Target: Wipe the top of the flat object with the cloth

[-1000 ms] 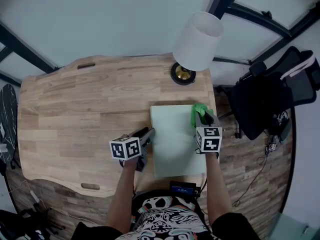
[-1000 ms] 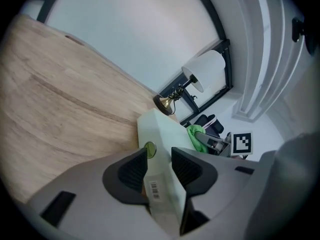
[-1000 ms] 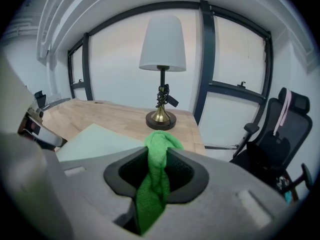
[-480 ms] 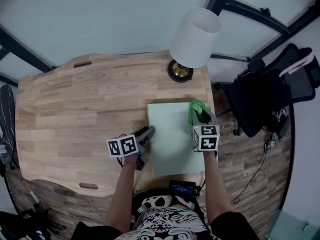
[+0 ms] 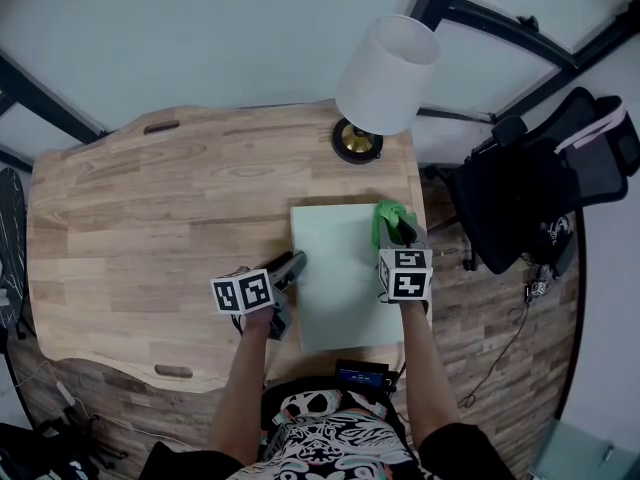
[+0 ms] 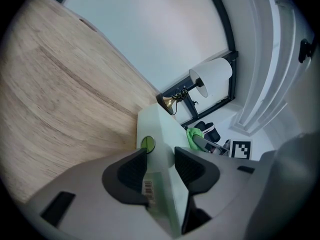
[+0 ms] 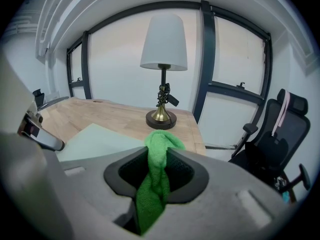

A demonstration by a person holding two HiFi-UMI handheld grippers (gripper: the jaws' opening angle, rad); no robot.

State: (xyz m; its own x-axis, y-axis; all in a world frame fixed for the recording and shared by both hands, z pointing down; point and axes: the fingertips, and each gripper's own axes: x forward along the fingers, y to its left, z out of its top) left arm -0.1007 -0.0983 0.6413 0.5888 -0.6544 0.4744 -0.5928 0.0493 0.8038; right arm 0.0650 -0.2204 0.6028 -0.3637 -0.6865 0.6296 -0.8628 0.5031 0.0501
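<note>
A pale green flat board [image 5: 335,278] lies on the wooden table [image 5: 150,218] near its right end. My left gripper [image 5: 293,265] sits at the board's left edge. In the left gripper view the board's edge [image 6: 156,129] lies between the jaws of the left gripper [image 6: 160,156], which have just been opening and now stand wide around it. My right gripper [image 5: 398,230] is over the board's far right corner, shut on a green cloth [image 5: 384,218]. In the right gripper view the cloth [image 7: 156,184] is bunched between the pads of the right gripper [image 7: 157,159] and pokes out in front.
A lamp with a white shade [image 5: 385,63] and a brass base [image 5: 356,141] stands just behind the board. A black office chair [image 5: 540,183] is off the table's right end. The table's wide left part is bare wood.
The left gripper has rolled slightly at the board's left edge. The right gripper and cloth have stayed where they were. The head view has shifted a little.
</note>
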